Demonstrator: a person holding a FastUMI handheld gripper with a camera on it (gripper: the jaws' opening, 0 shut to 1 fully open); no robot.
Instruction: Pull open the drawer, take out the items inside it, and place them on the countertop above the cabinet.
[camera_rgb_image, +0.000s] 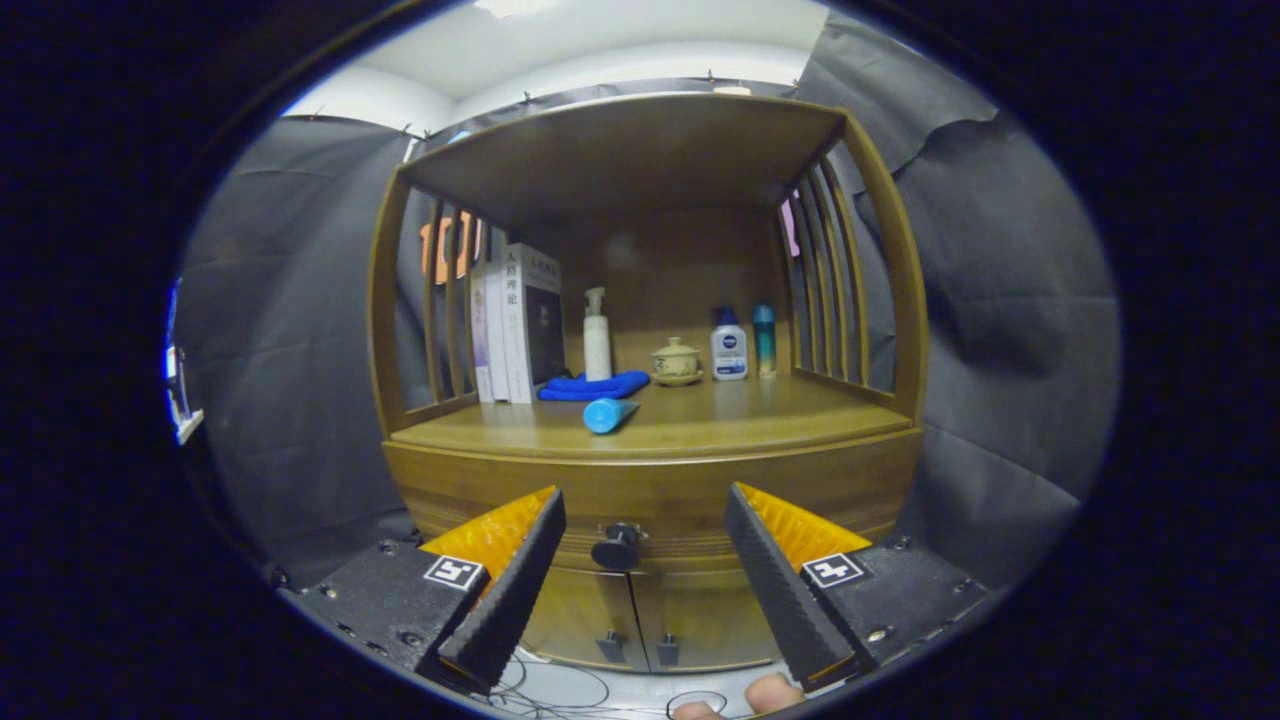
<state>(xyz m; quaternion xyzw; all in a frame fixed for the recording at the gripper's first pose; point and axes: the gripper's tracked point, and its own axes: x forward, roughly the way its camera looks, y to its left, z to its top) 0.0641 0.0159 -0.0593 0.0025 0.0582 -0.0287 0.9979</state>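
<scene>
The gripper (645, 510) faces a brown wooden cabinet (650, 480) with slatted side rails and a roof board. Its two fingers are spread wide apart and pinch nothing. Between them, just ahead, sits the round dark knob (616, 547) of the shut wooden drawer (660, 530); neither finger touches it.

On the wooden countertop (760, 420) above the drawer, going left to right: a row of upright books with pale and dark spines (515, 325) stands at about 10 o'clock from the knob, against the left rails. Just right of them lies a crumpled deep-blue cloth (592, 386), and behind it stands a white pump bottle (596, 335). In front of the cloth, near the counter's front lip at about 12 o'clock from the knob, a light-blue cylinder (607, 414) lies on its side. Further right, toward 1 o'clock, sits a cream lidded ceramic cup on a saucer (676, 361), then a white bottle with a blue cap (729, 345), then a slim teal bottle (764, 340) just beside it.

Below the drawer are two wooden cabinet doors (640, 620) with small dark pulls, both closed. Fingertips of a hand (745, 697) show at 5 o'clock from the knob, under the right finger.
</scene>
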